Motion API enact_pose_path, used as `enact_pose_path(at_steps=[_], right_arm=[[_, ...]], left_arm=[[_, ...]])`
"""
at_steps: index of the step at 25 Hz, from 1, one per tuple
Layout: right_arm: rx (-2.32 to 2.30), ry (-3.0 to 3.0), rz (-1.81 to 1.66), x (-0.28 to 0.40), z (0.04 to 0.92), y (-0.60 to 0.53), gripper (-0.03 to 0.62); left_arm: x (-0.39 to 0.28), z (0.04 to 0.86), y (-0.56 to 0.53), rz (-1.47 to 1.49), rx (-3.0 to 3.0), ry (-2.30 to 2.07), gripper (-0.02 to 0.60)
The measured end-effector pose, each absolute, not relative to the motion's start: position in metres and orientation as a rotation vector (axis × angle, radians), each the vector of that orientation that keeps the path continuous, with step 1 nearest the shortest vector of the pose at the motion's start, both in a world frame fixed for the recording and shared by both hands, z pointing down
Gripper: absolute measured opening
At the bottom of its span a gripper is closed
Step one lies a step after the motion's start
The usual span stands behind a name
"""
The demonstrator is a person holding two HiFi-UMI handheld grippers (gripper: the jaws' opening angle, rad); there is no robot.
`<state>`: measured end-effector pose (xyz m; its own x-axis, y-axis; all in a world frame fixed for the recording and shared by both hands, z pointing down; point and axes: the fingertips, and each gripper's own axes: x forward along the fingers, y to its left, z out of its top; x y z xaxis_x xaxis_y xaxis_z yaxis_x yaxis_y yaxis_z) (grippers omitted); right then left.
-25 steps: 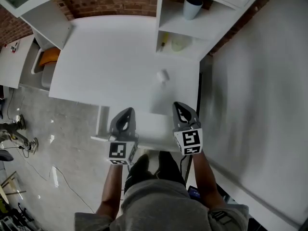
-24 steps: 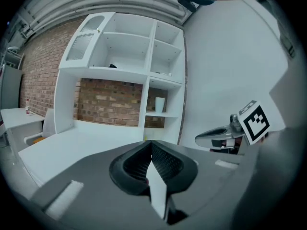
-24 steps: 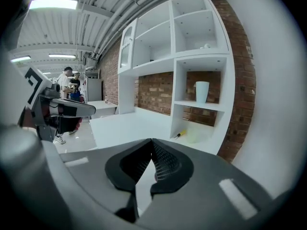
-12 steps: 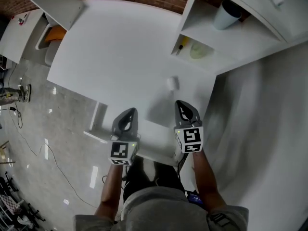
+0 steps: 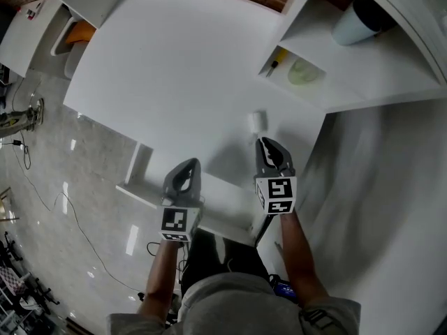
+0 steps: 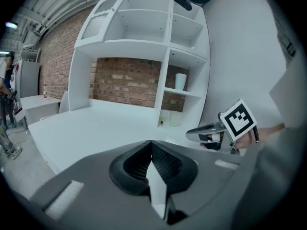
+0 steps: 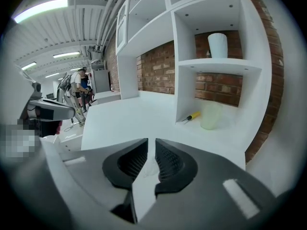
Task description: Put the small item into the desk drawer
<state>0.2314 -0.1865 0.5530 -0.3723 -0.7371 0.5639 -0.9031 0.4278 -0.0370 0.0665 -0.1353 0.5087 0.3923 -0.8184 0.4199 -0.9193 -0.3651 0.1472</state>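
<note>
White small item [image 5: 257,122] lies on the table [image 5: 174,68] just ahead of the right claw [image 5: 269,145], whose jaws have just been opening to a narrow gap, with nothing gripped between them. The left claw [image 5: 184,167] hangs alongside the right claw, well apart from the item, its jaws closed and empty.

wall [image 6: 124,80]: red brick | floor [image 5: 63,187]: glossy grey | shelving [image 7: 216,63]: white | ceiling: strip lights [image 7: 41,9]
</note>
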Motion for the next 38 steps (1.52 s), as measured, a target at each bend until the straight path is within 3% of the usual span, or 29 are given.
enact_pose_path(at_steps=[4,9,17,22,38], right_arm=[[1.389,-2.212,0.542,0.227,0.573,-0.200,0.163],[1.434,-2.139,0.564,0.232,0.604,-0.216,0.250],[1.410,-2.066,0.627,0.231,0.633,-0.223,0.247],[1.409,-2.037,0.604,0.235,0.638,-0.223,0.173],[1.403,-2.047,0.580,0.226,0.628,-0.219,0.158]], left_arm=[[0.062,0.518,-0.133,0.403,2.276,-1.515,0.012],[0.058,0.531,-0.132,0.426,2.258,-1.519,0.012],[0.046,0.546,-0.130,0.447,2.221,-1.523,0.012],[0.047,0.549,-0.132,0.440,2.216,-1.523,0.012],[0.031,0.540,-0.129,0.411,2.224,-1.543,0.012]])
